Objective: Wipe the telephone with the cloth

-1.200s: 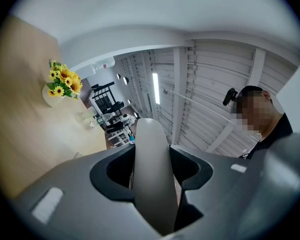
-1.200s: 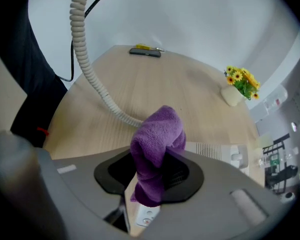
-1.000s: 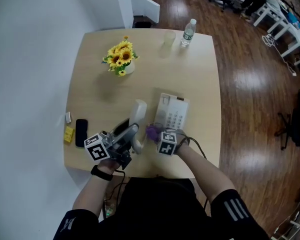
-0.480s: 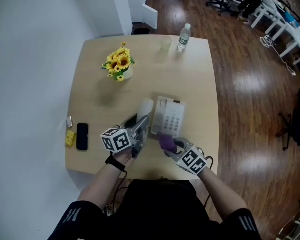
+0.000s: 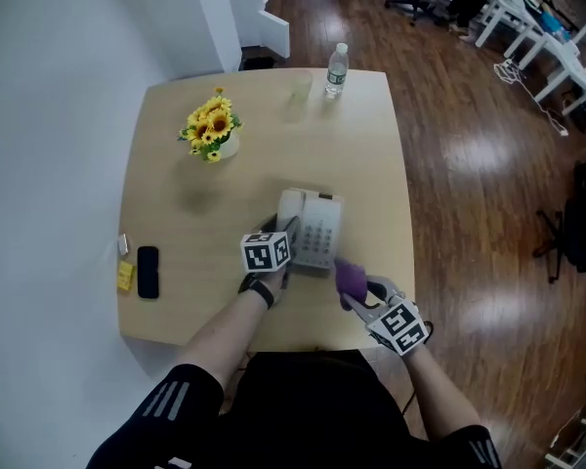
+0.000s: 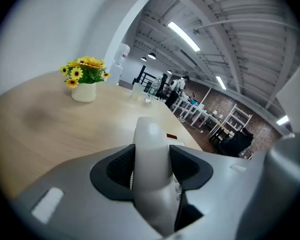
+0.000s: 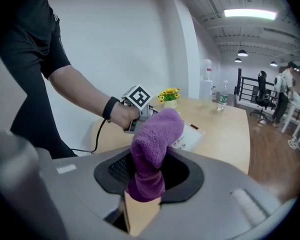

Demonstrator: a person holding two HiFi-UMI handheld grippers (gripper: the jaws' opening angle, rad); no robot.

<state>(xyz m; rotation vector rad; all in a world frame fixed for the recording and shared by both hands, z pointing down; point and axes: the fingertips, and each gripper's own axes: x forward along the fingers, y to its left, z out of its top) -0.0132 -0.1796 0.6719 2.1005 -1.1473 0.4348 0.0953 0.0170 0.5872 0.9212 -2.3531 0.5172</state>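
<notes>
Purple cloth [image 7: 155, 134] in right gripper [image 7: 149, 176]

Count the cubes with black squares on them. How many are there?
2. One cube rides on the left gripper, beside the telephone. The other cube rides on the right gripper, by the table's near edge. None looks hidden.

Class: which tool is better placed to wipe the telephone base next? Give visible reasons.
Right. The right tool grips the purple cloth close beside the telephone base; the left tool is shut on the handset.
</notes>
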